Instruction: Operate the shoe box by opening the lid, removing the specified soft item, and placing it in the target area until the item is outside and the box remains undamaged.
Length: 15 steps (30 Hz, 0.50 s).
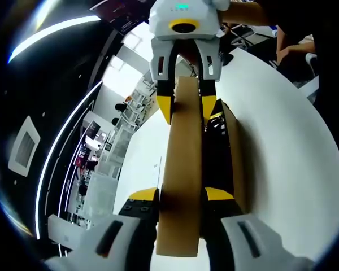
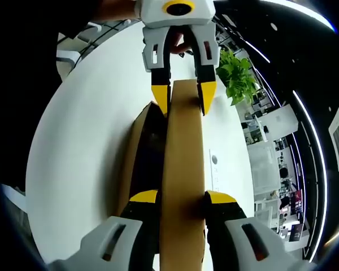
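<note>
The brown cardboard lid (image 1: 183, 169) of the shoe box stands on edge, raised above the box. My left gripper (image 1: 181, 197) is shut on its near end. My right gripper (image 1: 185, 113) is shut on the far end, its yellow tips on either side of the board. In the right gripper view the lid (image 2: 183, 147) runs from my right gripper (image 2: 182, 197) up to my left gripper (image 2: 183, 96). The open box (image 1: 235, 152) lies beside the lid on the white table; its inside (image 2: 152, 152) is dark, and I cannot make out the soft item there.
The box sits on a round white table (image 1: 282, 147) with bare surface on both sides (image 2: 85, 130). A person's arm (image 1: 294, 45) rests at the far edge. A green plant (image 2: 237, 76) stands beyond the table. Shelves (image 1: 110, 158) line the room behind.
</note>
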Motion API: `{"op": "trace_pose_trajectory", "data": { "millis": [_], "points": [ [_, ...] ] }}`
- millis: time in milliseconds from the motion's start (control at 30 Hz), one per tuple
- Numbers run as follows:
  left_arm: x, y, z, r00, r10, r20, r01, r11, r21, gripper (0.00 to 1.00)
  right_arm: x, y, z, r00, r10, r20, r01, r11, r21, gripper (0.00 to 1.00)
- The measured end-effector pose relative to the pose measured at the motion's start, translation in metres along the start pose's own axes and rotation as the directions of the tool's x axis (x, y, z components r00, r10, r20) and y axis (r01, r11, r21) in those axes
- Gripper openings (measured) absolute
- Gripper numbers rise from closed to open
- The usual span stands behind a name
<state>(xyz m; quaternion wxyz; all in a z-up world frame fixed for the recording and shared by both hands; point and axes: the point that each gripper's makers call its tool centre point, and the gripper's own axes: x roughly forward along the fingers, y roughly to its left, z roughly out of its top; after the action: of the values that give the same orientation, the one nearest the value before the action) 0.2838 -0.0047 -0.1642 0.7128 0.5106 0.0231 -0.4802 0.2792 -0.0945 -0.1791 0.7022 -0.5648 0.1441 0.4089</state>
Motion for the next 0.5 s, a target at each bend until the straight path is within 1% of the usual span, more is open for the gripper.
{"op": "trace_pose_trajectory", "data": {
  "millis": [133, 167, 200, 267, 300, 367, 433, 500],
  "points": [
    [-0.017, 0.002, 0.005, 0.999, 0.003, 0.051, -0.001, 0.999, -0.037, 0.34, 0.000, 0.000, 0.000, 1.000, -0.001, 0.001, 0.001, 1.000, 0.003, 0.30],
    [-0.023, -0.001, 0.007, 0.997, -0.008, 0.073, 0.012, 0.999, -0.044, 0.37, 0.000, 0.000, 0.000, 1.000, 0.000, 0.001, 0.000, 1.000, 0.003, 0.30],
    [-0.029, -0.006, 0.008, 0.996, -0.025, 0.091, 0.030, 0.998, -0.052, 0.37, 0.000, 0.000, 0.000, 1.000, 0.000, 0.001, 0.000, 1.000, 0.002, 0.30],
    [-0.038, -0.013, 0.005, 0.995, -0.043, 0.094, 0.049, 0.996, -0.068, 0.37, 0.000, 0.000, 0.000, 1.000, 0.000, 0.003, 0.000, 1.000, 0.002, 0.30],
    [-0.044, -0.019, 0.000, 0.994, -0.056, 0.093, 0.062, 0.996, -0.070, 0.37, 0.000, 0.000, 0.001, 1.000, 0.001, 0.004, -0.001, 1.000, 0.003, 0.30],
    [-0.049, -0.027, -0.005, 0.993, -0.077, 0.087, 0.082, 0.995, -0.057, 0.37, 0.000, -0.001, 0.001, 1.000, 0.000, 0.004, 0.000, 1.000, 0.005, 0.30],
    [-0.050, -0.034, -0.011, 0.994, -0.090, 0.067, 0.094, 0.993, -0.071, 0.37, 0.000, -0.001, 0.001, 1.000, 0.001, 0.003, -0.001, 1.000, 0.006, 0.30],
    [-0.051, -0.038, -0.014, 0.993, -0.098, 0.058, 0.102, 0.993, -0.067, 0.37, 0.000, -0.002, 0.001, 1.000, 0.002, 0.002, -0.002, 1.000, 0.008, 0.30]
  ]
}}
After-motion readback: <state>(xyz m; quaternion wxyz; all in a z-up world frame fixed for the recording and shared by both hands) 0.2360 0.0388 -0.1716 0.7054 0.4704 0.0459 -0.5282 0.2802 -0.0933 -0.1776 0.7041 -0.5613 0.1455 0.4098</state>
